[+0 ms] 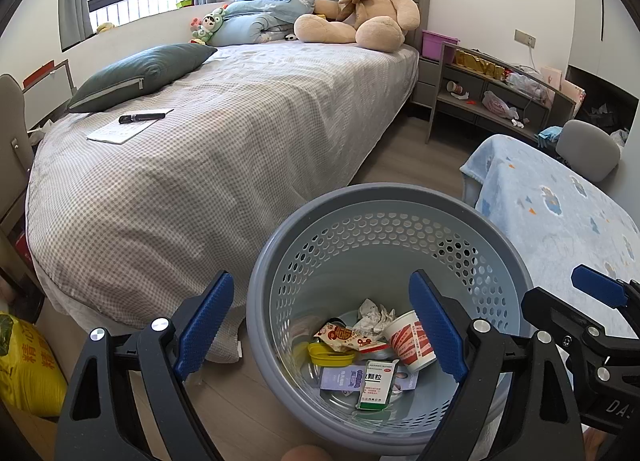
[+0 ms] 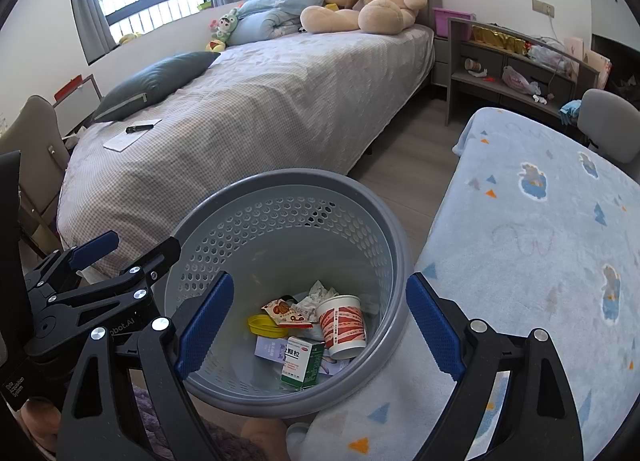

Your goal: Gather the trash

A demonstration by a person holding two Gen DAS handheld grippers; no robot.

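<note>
Nearest the lens in the left wrist view, the left gripper has its blue-padded fingers spread wide apart with nothing between them, poised above the grey perforated wastebasket. The right gripper is likewise wide open and empty over the same basket, one pad above the basket's interior, the other above the blue blanket at 3 o'clock. Each gripper shows at the edge of the other's view: the right one at 4 o'clock from the left camera, the left one at 9 o'clock from the right camera.

The trash lies at the bottom of the basket. A red-and-white paper cup lies tipped on its side at the 2 o'clock side of the pile, a crumpled white paper at 12 o'clock, a red-and-yellow snack wrapper touching a yellow lid at 9 o'clock, and a green-and-white medicine box at 6 o'clock, resting over a pale purple box.

Beyond the basket stands a bed with a checked grey cover. On it are a large teddy bear at the headboard, a dark green pillow, and a black marker lying on a white notepad.
</note>
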